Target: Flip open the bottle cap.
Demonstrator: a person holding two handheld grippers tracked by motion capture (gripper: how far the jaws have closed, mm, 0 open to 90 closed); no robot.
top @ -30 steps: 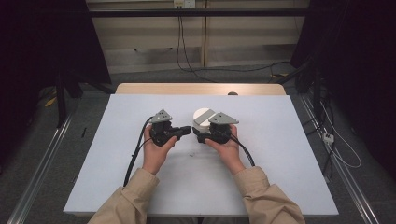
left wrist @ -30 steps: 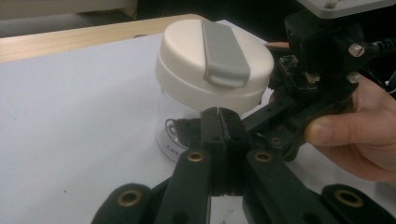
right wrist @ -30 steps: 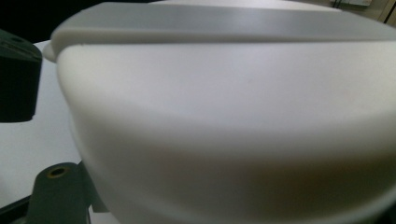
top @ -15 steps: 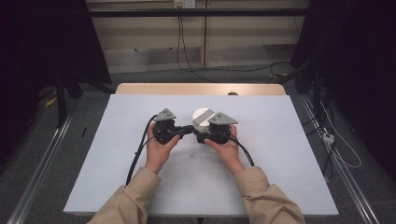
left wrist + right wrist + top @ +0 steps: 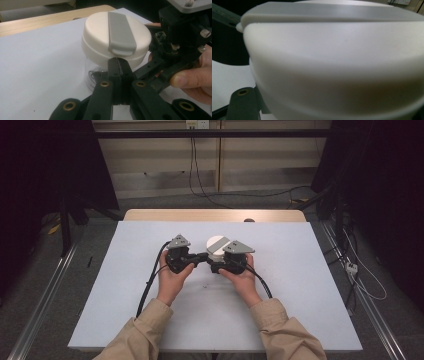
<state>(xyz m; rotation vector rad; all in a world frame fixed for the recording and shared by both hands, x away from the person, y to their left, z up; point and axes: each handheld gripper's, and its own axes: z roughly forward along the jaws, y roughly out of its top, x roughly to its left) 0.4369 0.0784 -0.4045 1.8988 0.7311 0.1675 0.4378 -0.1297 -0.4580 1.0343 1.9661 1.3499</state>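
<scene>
Near centre of white table (image 5: 125, 310): clear jar (image 5: 90, 75) standing upright, capped by cream lid (image 5: 100, 37) with grey flap (image 5: 121, 30). Right gripper (image 5: 220, 265) around jar body below lid, jaws spread on either side; firmness of hold cannot be told. Left gripper (image 5: 119, 62) closed, jaws pressed together, tips at lid edge just beneath flap end.

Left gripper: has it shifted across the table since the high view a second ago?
Yes. The left gripper has edged rightward toward the jar, which stays put on the white table; its closed jaws now sit just under the lid's grey flap.
</scene>
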